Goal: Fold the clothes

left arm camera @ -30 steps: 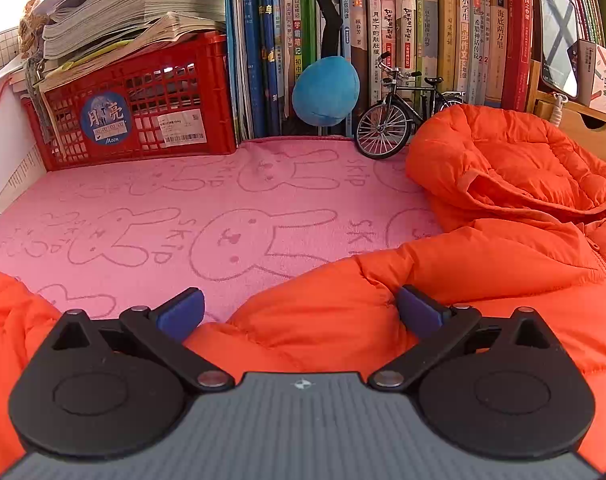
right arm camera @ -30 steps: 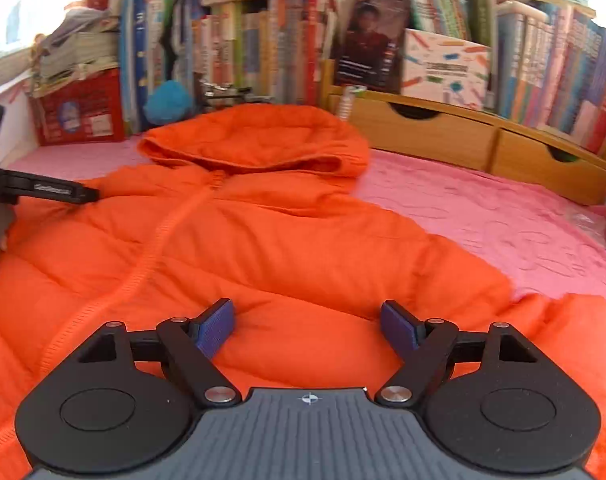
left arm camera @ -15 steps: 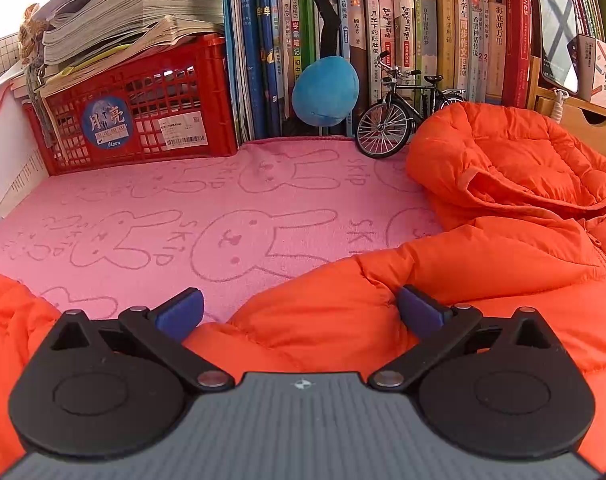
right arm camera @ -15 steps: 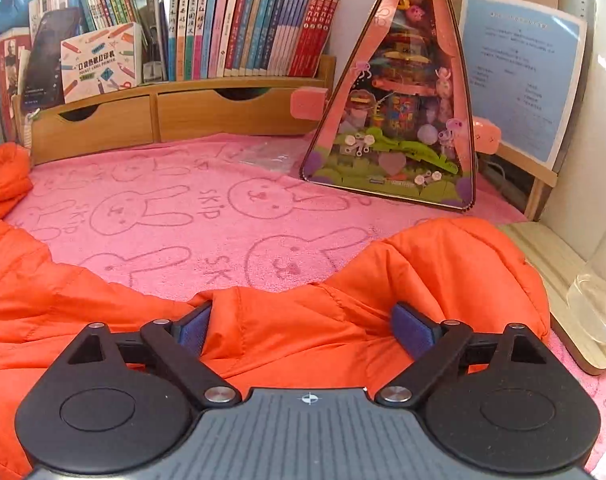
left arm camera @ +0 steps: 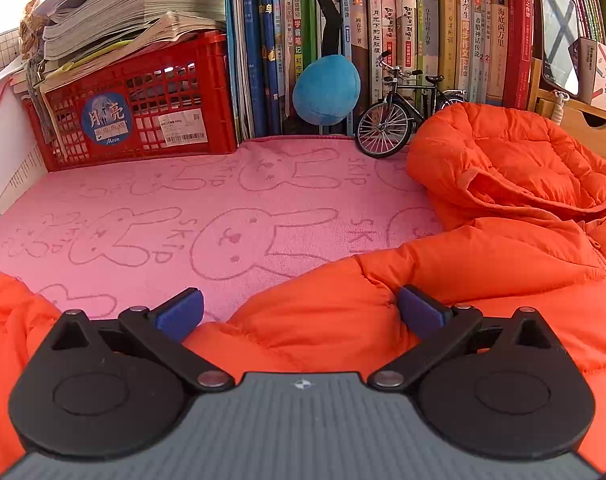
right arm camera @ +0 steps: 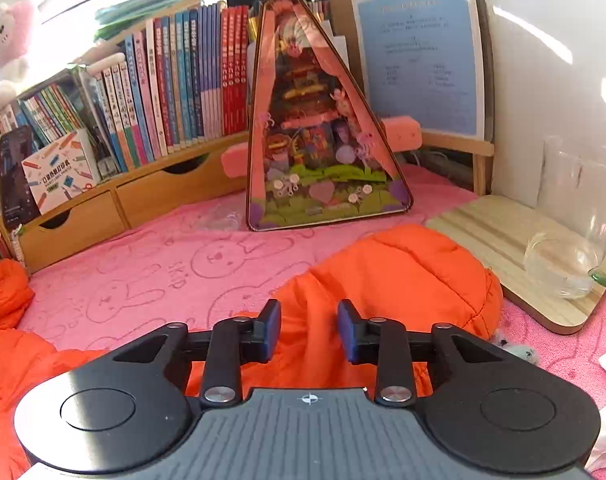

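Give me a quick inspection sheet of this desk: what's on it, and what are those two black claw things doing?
Surface: pink bunny-print towel, bare in the middle.
Job's things: orange puffer jacket spread flat, hood toward the books; one sleeve near the wooden board.
Clutter: red crate, blue plush ball, model bicycle, triangular toy display, glass jug.
Grippers: left gripper wide open over the jacket's edge; right gripper closing on the sleeve, jaws narrow.
Cables: nothing seen.
Surroundings: book rows, wooden drawers.
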`<move>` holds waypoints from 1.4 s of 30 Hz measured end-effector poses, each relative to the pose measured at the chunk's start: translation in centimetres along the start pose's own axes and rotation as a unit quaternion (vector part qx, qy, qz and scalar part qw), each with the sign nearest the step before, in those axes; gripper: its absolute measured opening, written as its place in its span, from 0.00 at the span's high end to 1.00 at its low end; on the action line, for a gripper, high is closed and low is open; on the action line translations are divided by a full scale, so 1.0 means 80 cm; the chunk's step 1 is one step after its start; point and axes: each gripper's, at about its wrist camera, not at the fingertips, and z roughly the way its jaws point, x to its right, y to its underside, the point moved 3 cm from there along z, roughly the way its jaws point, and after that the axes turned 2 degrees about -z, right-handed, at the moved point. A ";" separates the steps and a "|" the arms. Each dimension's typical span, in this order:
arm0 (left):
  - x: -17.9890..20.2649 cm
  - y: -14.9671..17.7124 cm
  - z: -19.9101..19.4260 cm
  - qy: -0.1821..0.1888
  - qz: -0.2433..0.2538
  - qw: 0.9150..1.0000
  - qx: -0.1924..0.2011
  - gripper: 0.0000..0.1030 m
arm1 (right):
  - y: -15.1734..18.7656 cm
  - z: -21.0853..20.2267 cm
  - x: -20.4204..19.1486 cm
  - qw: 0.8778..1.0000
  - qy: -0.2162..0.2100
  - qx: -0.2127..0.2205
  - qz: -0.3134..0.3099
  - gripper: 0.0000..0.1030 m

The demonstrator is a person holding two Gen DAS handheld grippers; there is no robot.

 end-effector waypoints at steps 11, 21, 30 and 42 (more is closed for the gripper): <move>0.000 0.000 0.000 0.000 0.000 1.000 0.000 0.00 | -0.015 0.046 0.040 0.982 0.186 -0.028 -0.009 0.82; -0.001 0.000 0.000 0.001 0.000 1.000 0.000 0.00 | -0.007 -0.020 -0.062 0.996 0.063 0.031 -0.045 0.53; 0.009 -0.002 -0.047 0.019 0.028 0.999 0.030 0.02 | 0.094 -0.130 -0.356 0.939 -0.233 0.043 -0.249 0.26; 0.047 0.081 -0.120 0.056 0.177 0.981 0.053 0.00 | 0.194 -0.151 -0.456 0.859 -0.251 0.053 -0.442 0.18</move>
